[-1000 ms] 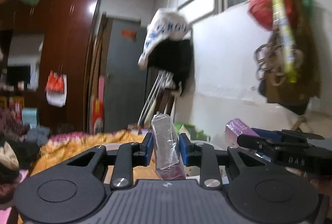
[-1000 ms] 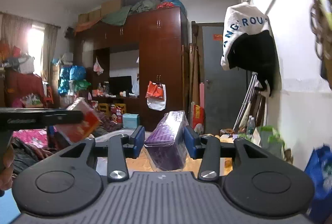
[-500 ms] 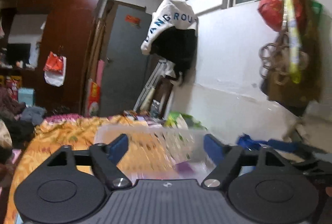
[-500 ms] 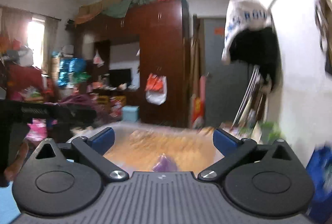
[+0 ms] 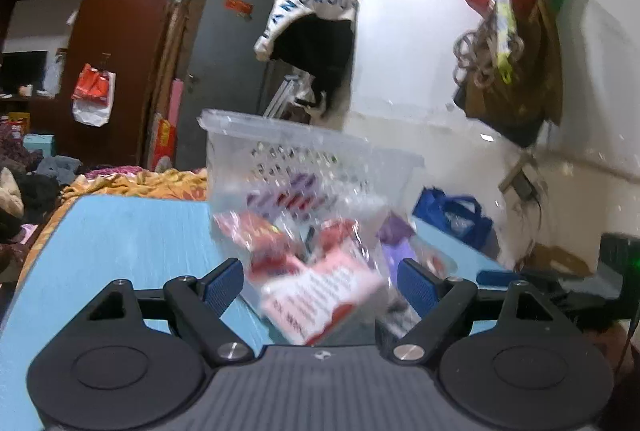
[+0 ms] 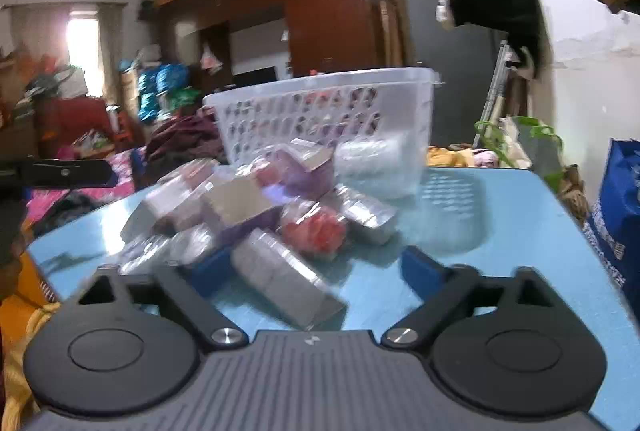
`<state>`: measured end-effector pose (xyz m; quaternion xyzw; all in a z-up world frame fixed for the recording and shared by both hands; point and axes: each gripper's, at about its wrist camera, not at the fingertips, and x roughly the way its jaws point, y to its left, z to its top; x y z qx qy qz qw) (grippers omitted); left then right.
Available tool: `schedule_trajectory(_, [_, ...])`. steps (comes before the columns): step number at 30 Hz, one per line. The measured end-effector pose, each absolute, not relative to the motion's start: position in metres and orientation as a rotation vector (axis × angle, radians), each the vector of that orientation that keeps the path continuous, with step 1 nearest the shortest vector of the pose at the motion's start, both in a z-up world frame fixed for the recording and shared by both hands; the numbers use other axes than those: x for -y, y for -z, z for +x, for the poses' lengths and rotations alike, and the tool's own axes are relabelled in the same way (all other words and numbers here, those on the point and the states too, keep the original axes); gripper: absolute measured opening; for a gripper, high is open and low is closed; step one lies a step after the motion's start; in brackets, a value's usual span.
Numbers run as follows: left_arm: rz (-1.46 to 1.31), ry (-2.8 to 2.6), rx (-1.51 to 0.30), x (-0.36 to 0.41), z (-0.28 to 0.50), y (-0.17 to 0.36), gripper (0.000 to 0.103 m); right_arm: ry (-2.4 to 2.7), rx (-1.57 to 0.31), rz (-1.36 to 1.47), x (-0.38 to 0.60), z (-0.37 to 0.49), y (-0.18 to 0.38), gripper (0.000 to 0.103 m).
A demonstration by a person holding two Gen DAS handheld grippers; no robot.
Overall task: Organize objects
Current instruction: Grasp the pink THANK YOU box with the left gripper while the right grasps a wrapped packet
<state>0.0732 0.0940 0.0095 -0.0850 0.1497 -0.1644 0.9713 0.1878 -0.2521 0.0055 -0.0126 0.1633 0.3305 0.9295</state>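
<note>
A white perforated basket (image 6: 328, 107) stands at the far side of the light blue table (image 6: 500, 231); it also shows in the left wrist view (image 5: 304, 159). A pile of plastic-wrapped boxes, purple, red and silver (image 6: 256, 207), lies in front of it. My right gripper (image 6: 316, 271) is open and empty, with a silver wrapped box (image 6: 284, 275) lying between its fingers. My left gripper (image 5: 320, 285) is open and empty over a red and white wrapped box (image 5: 320, 295). Both views are blurred.
A blue bag (image 6: 616, 215) stands at the table's right side, and it shows in the left wrist view (image 5: 456, 219). A white wall (image 5: 420, 71) with hung clothes is behind the table. A bed with an orange blanket (image 5: 132, 183) lies to the left.
Both grippers let go of their wrapped boxes, opened, and tilted down from above the basket to the pile on the table.
</note>
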Motion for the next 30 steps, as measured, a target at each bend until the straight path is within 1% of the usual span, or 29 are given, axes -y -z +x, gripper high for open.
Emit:
schedule_trajectory(5, [-0.141,0.344,-0.334,-0.089,0.082,0.008,0.087,-0.649,-0.291,-0.112,0.236,0.179,0.001,0.089])
schedule_trajectory(8, [-0.153,0.361,-0.372,-0.085,0.088,0.017,0.086,-0.621,-0.268,-0.137,0.227,0.178,0.007,0.085])
schedule_trajectory(9, [-0.151,0.36,-0.366,-0.084,0.087,0.017,0.086,-0.621,-0.266,-0.146,0.224,0.174,0.01,0.077])
schedule_trajectory(10, [-0.142,0.356,-0.36,-0.081,0.087,0.017,0.086,-0.62,-0.265,-0.149,0.222,0.173,0.011,0.066])
schedule_trajectory(12, [-0.115,0.338,-0.364,-0.077,0.086,0.017,0.086,-0.63,-0.258,-0.145,0.223,0.173,0.013,0.062])
schedule_trajectory(16, [-0.043,0.308,-0.391,-0.067,0.088,0.015,0.087,-0.625,-0.256,-0.136,0.231,0.173,0.011,0.057])
schedule_trajectory(25, [0.025,0.276,-0.404,-0.052,0.097,0.012,0.087,-0.587,-0.247,-0.066,0.257,0.177,0.007,0.054])
schedule_trajectory(26, [0.016,0.274,-0.402,-0.053,0.097,0.011,0.085,-0.586,-0.246,-0.066,0.257,0.176,0.007,0.054])
schedule_trajectory(29, [0.015,0.252,-0.384,-0.053,0.095,0.011,0.075,-0.587,-0.248,-0.067,0.256,0.177,0.007,0.054])
schedule_trajectory(30, [0.024,0.242,-0.372,-0.052,0.092,0.012,0.07,-0.587,-0.248,-0.071,0.255,0.177,0.008,0.054])
